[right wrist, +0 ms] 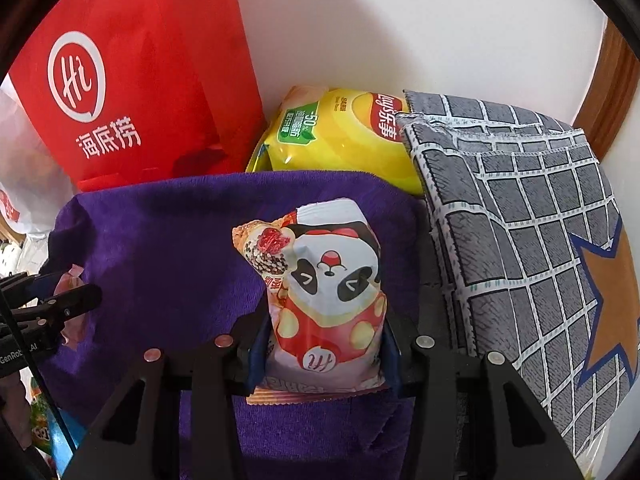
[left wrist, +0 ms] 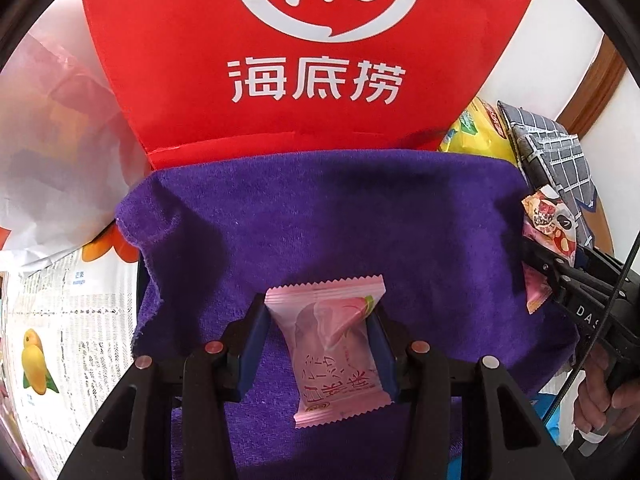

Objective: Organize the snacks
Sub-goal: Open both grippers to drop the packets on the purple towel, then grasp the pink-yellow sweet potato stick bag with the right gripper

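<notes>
My left gripper point(left wrist: 318, 320) is shut on a pink peach snack packet point(left wrist: 336, 350), held above a purple towel point(left wrist: 320, 216). My right gripper point(right wrist: 324, 334) is shut on a panda snack packet point(right wrist: 330, 292), also above the purple towel point(right wrist: 168, 248). In the left wrist view the right gripper point(left wrist: 540, 260) shows at the right edge with the panda packet point(left wrist: 550, 222). In the right wrist view the left gripper point(right wrist: 60, 300) shows at the left edge with a bit of pink packet point(right wrist: 70, 280).
A red paper bag point(left wrist: 304, 60) stands behind the towel, also in the right wrist view point(right wrist: 132, 80). A yellow chip bag point(right wrist: 340, 136) and a grey grid cloth with a star point(right wrist: 520, 240) lie to the right. A white plastic bag point(left wrist: 52, 152) sits left.
</notes>
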{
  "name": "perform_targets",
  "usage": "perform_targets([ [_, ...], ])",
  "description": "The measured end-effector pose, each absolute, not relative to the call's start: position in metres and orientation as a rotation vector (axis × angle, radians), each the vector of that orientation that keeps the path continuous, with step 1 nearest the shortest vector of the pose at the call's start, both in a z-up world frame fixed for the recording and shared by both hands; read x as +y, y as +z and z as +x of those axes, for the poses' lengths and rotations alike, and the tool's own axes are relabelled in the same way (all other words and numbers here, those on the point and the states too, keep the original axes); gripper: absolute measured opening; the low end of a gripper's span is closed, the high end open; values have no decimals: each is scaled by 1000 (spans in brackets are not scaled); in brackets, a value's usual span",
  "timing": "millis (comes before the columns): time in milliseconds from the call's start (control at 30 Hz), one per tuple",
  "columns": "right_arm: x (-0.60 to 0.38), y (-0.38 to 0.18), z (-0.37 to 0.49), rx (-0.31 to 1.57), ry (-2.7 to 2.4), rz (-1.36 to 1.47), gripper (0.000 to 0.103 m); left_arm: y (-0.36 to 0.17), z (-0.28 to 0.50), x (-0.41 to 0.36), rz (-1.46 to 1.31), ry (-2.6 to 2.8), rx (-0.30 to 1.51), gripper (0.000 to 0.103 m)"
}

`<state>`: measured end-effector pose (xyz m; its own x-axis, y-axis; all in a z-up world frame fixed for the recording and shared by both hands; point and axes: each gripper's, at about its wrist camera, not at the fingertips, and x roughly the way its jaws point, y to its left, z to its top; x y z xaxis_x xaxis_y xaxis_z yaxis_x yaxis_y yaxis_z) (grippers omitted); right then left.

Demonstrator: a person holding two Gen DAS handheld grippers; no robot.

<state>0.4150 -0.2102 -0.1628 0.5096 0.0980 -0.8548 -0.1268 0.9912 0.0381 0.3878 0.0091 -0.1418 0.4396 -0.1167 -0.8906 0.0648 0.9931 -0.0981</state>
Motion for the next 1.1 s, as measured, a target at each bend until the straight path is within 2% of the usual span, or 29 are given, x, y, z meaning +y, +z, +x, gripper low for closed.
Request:
perform_targets([
  [133, -208, -162, 414, 1019, 145, -30, 48, -143, 390, 8, -53, -112, 1116, 46],
  [267, -208, -154, 410, 996, 155, -31, 68, -143, 392, 6, -59, -118, 1117, 46],
  [333, -207, -148, 408, 979, 162, -31, 73, -143, 392, 5, -62, -125, 1118, 47],
  [367, -207, -146, 408, 975, 163, -33, 75, -142, 393, 5, -72, -139, 1119, 51],
  [400, -206, -143, 407, 969, 164, -37, 75, -141, 393, 5, -85, -151, 1123, 56],
  [433, -205, -140, 405, 963, 164, -43, 75, -140, 392, 5, -94, -154, 1126, 67],
  [467, -203, -138, 404, 958, 163, -47, 76, -138, 392, 6, -108, -160, 1119, 70],
  [733, -204, -109, 386, 918, 107, -59, 76, -109, 378, 1, -61, -143, 1058, 72],
  [1100, -215, -62, 317, 858, 61, -54, 76, -51, 328, -3, -57, -146, 936, 72],
])
